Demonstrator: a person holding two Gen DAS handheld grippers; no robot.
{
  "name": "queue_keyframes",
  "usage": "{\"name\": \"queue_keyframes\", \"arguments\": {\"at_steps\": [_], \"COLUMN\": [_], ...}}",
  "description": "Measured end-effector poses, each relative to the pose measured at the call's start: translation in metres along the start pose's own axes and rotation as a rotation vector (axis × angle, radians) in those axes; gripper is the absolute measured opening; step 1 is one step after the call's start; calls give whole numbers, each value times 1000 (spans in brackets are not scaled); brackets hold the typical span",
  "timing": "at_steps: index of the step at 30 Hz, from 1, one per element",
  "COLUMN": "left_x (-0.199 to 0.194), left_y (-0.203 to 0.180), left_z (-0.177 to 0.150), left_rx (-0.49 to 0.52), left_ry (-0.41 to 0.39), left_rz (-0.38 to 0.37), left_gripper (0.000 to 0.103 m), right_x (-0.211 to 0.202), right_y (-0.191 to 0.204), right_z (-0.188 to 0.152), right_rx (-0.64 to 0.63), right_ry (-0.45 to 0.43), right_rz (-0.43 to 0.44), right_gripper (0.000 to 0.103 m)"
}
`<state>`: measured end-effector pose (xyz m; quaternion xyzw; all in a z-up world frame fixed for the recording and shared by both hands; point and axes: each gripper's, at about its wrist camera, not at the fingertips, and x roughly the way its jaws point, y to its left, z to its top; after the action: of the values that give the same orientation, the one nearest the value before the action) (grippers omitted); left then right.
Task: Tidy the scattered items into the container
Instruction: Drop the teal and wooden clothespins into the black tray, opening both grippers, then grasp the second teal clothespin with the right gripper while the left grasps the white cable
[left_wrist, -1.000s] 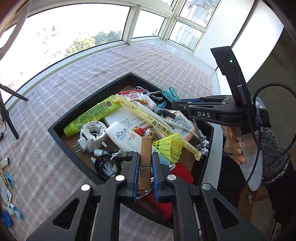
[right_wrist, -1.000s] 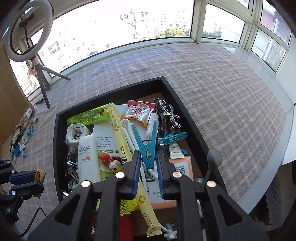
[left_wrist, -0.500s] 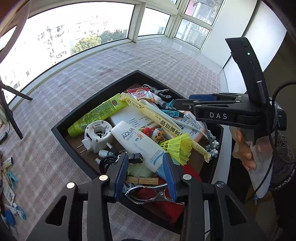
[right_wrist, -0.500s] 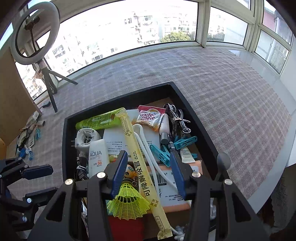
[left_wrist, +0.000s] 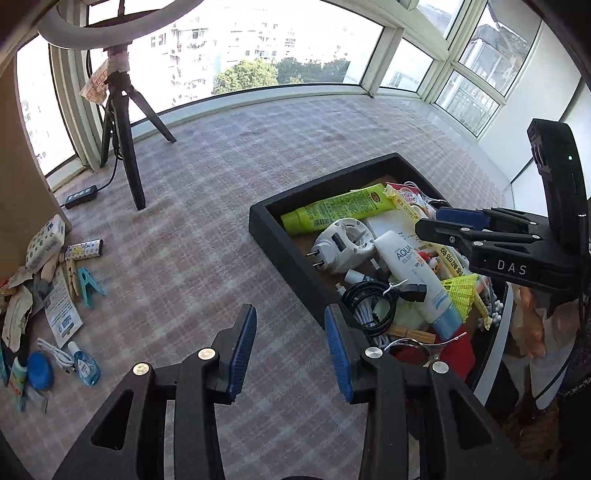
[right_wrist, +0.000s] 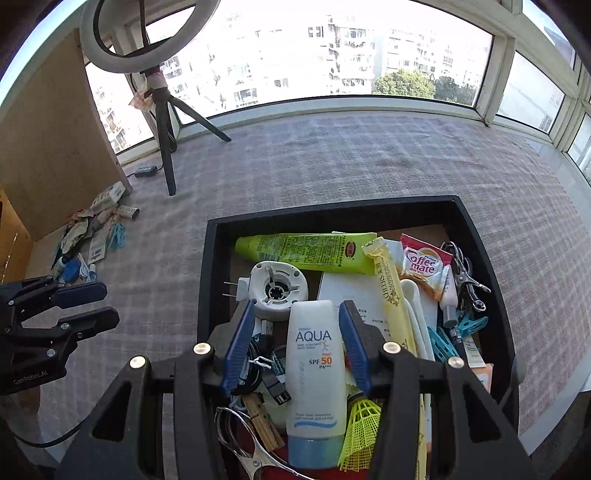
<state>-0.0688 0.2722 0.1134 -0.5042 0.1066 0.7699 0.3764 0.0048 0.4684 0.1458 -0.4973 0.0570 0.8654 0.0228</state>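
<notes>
The black tray (left_wrist: 280, 243) (right_wrist: 210, 280) is crammed with items: a green tube (left_wrist: 336, 212), a white AQUA tube (right_wrist: 314, 365), a white plug adapter (right_wrist: 275, 288), a wooden peg (left_wrist: 410, 334), a blue peg (right_wrist: 445, 345). My left gripper (left_wrist: 290, 345) is open and empty over the cloth just left of the tray. My right gripper (right_wrist: 297, 347) is open and empty above the tray, its jaws on either side of the AQUA tube and above it. Scattered items (left_wrist: 55, 295) (right_wrist: 92, 236) lie at the far left.
A ring-light tripod (left_wrist: 125, 129) (right_wrist: 166, 122) stands at the back left, with a cable and a black controller (left_wrist: 81, 194). A wooden panel (right_wrist: 48, 147) rises behind the scattered pile. The checked cloth (left_wrist: 207, 236) covers the table. The table edge runs right of the tray.
My left gripper let go of the wooden peg into the tray, opened and swung left toward the scattered pile. My right gripper let go of the blue peg, opened and pulled back over the tray.
</notes>
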Motion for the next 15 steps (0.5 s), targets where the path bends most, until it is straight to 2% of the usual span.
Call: {"name": "queue_keyframes", "arguments": {"at_steps": [11, 15], "left_x": [-17, -20], "left_y": [152, 190], "left_z": [-41, -52], "left_rx": [-373, -482], "left_ry": [24, 31], "left_rz": [185, 207], "left_gripper": [35, 35], "right_x": [45, 67], "right_y": [116, 159], "right_z": [37, 50], "right_rx": [-210, -275], "right_ry": [38, 61], "right_rz": [136, 178], "right_gripper": [47, 46]}}
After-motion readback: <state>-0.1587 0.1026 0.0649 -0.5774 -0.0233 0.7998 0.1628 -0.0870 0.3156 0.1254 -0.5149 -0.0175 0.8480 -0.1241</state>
